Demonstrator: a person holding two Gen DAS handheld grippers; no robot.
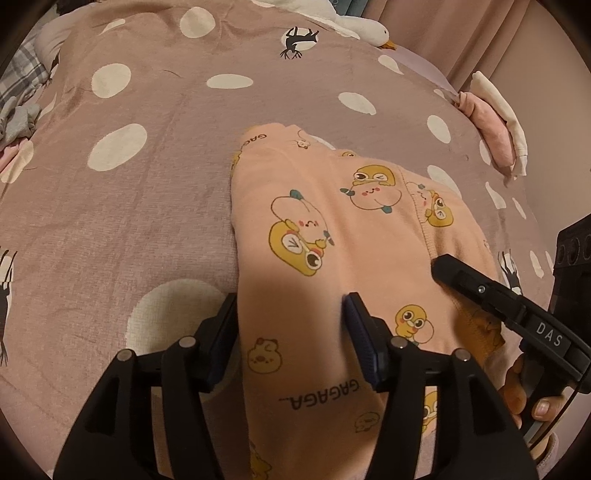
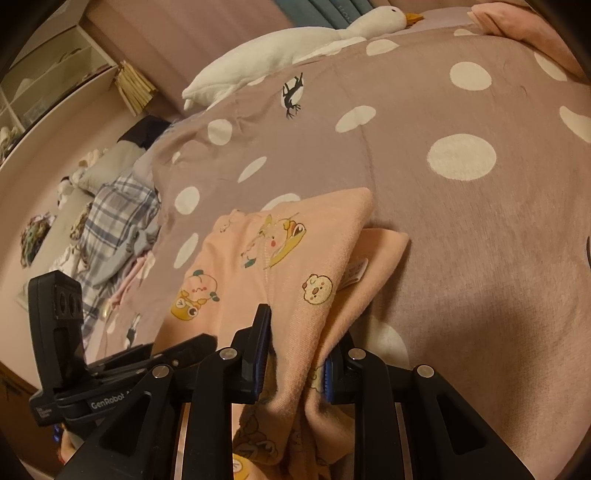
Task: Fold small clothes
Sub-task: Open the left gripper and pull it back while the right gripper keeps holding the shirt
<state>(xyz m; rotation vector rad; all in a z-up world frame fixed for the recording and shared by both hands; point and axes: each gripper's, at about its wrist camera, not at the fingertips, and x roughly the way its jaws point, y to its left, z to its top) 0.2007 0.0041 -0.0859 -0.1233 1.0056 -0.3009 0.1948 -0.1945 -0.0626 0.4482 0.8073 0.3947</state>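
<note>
Spread over the dotted mauve bedcover [image 1: 147, 221], the peach cartoon-print garment [image 1: 332, 229] lies half-folded: left gripper [image 1: 291, 332] wide, loosely straddling its left edge; right gripper [image 2: 295, 354] pinching its near-right edge to steady it.

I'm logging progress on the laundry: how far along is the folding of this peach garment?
Done: the peach cartoon-print garment lies doubled on the polka-dot blanket. In hand: the right gripper pinches a bunched layer; the left gripper straddles the fabric, open. Left: a crumpled plaid garment looks unfolded.

Both wrist fisheyes close over bed, angled down — shared: peach garment [image 1: 332, 229] [image 2: 258, 280], dotted blanket [image 1: 147, 184] [image 2: 461, 221], plush goose [image 1: 365, 29] [image 2: 295, 48].
</note>
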